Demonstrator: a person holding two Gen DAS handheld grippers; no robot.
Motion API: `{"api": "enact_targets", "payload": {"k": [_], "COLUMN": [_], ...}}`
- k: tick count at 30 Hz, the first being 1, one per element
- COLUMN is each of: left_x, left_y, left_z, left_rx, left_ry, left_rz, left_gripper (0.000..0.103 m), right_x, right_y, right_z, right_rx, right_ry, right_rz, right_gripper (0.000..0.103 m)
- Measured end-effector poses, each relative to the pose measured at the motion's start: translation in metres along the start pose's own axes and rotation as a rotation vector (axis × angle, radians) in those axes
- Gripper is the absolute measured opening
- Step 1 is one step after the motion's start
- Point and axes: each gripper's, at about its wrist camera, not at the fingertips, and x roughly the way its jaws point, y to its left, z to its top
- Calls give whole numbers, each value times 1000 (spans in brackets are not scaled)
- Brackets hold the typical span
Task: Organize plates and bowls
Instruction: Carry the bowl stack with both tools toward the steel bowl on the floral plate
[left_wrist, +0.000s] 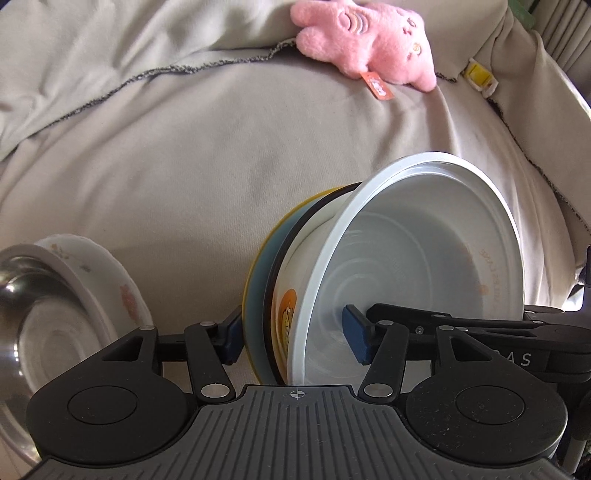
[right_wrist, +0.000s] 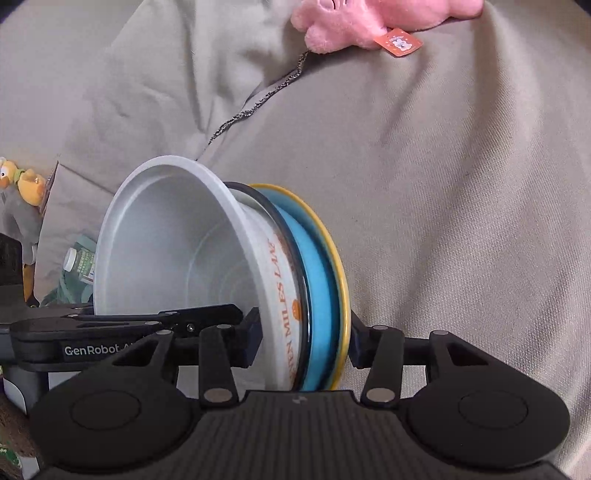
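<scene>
A stack of dishes is held on edge between both grippers: a white plastic bowl (left_wrist: 417, 258) nested in a white bowl with orange print (left_wrist: 286, 314), a blue plate (left_wrist: 256, 291) and a yellow plate (left_wrist: 246, 295). My left gripper (left_wrist: 293, 332) is shut on the stack, one pad inside the white bowl, the other behind the yellow plate. My right gripper (right_wrist: 304, 339) is shut on the same stack (right_wrist: 280, 288) from the opposite side. A steel bowl (left_wrist: 14, 295) sits in a flowered white bowl (left_wrist: 122, 291) at lower left.
A beige cloth (left_wrist: 184, 166) covers the surface. A pink plush toy (left_wrist: 365, 40) lies at the far side; it also shows in the right wrist view (right_wrist: 369, 22). A yellow plush (right_wrist: 22, 181) and a bottle (right_wrist: 79, 262) lie at the left.
</scene>
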Motion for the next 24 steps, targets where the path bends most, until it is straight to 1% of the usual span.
{"api": "enact_targets", "payload": {"k": [5,9,11,14,18,20,21,22,23,24], "left_x": [-36,-78,-97,-115,-122,-118,-114,-112,-111,-112], "left_y": [17,44,63,99,147,169,182,190,198,202], "left_z": [-2,-12,-20,-37,-63,-76,-79,-79,-80,-83], "left_rx": [-3,-11,-43,-112,-206,-253,-288,-315,-327,-332], "left_ry": [-53,-128,-169,-219,-314,-345,-344,-321,-312,-319], "left_rz": [-4,4,8,2,-17,-38,-47,-51,-50,-37], "left_gripper": [59,60,60,60,59,59,59,59,58,57], "right_x": [-10,-15,-12,1,32,45,52,62,70,76], "right_y": [38,84,113,156,199,219,226,232,234,236], "right_z": [4,6,6,1,-10,-16,-19,-20,-20,-22], "right_rx": [-72,-161,-220,-311,-384,-414,-428,-427,-415,-407], "right_ry": [-15,-26,-24,-11,52,82,94,109,130,147], "right_rz": [0,13,17,12,-19,-45,-61,-74,-73,-68], "right_gripper": [47,47,47,47,47,47,47,47,47,47]}}
